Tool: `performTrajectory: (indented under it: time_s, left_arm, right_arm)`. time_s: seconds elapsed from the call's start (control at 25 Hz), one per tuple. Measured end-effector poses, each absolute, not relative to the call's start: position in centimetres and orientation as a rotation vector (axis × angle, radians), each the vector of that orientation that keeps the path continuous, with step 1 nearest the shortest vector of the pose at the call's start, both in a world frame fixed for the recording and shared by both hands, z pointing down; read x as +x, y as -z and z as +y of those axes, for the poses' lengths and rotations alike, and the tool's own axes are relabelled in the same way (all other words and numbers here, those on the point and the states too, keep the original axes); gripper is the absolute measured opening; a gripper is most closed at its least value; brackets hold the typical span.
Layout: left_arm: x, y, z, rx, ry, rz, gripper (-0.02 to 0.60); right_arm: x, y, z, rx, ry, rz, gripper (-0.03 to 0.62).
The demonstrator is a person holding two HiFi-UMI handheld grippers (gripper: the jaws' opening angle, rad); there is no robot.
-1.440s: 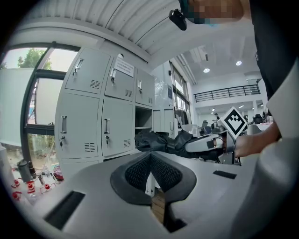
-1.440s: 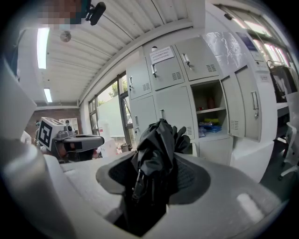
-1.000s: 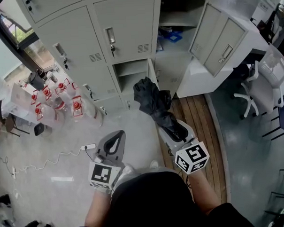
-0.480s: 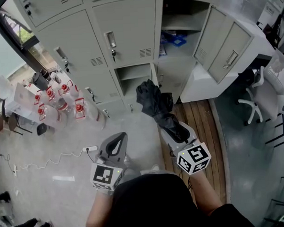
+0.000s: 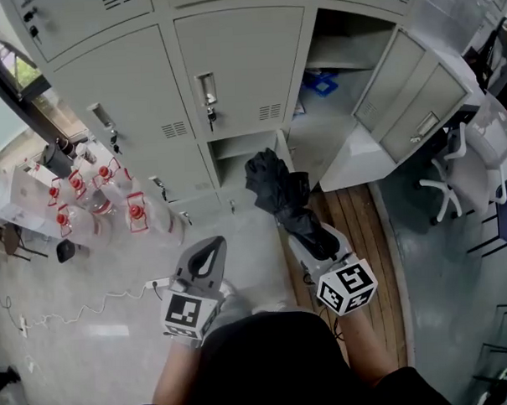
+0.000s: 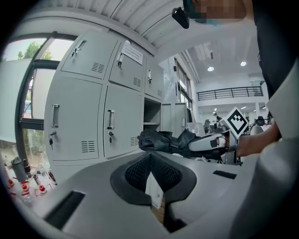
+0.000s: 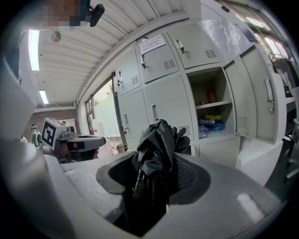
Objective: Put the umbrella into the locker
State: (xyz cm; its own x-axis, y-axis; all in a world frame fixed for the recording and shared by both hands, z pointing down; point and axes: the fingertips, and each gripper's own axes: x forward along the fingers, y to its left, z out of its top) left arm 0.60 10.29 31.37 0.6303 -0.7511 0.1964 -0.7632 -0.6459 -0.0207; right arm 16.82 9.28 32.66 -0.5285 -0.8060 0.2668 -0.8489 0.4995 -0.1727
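A black folded umbrella [image 5: 276, 188] sticks forward out of my right gripper [image 5: 314, 234], which is shut on its lower part. In the right gripper view the umbrella [image 7: 158, 144] fills the gap between the dark pads and points at the grey lockers [image 7: 163, 102]. A tall compartment [image 5: 347, 42] stands open at the upper right with its door [image 5: 417, 98] swung out. A small compartment [image 5: 242, 143] is open just beyond the umbrella's tip. My left gripper [image 5: 209, 248] hangs to the left, shut with nothing in it. In its own view the left gripper's [image 6: 150, 156] tips meet.
Blue packets lie on the open compartment's shelf [image 7: 212, 126]. Water bottles with red caps [image 5: 94, 196] stand on the floor at the left, with a power strip and cable [image 5: 156, 284] nearby. A wooden platform [image 5: 355, 226] and an office chair [image 5: 462, 176] are at the right.
Both grippers and the umbrella have moved closer to the lockers, which now fill more of the head view. The grip on the umbrella is unchanged.
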Motion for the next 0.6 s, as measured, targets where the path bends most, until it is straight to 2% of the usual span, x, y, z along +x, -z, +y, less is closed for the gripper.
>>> performTrajectory:
  time_s: [0.6]
  left_arm:
    - [-8.8, -33.5, 1.6, 2.817, -0.259, -1.061, 0.011]
  right_arm:
    - [8.2, -35.4, 2.2, 1.613, -0.528, -2.427, 0.209]
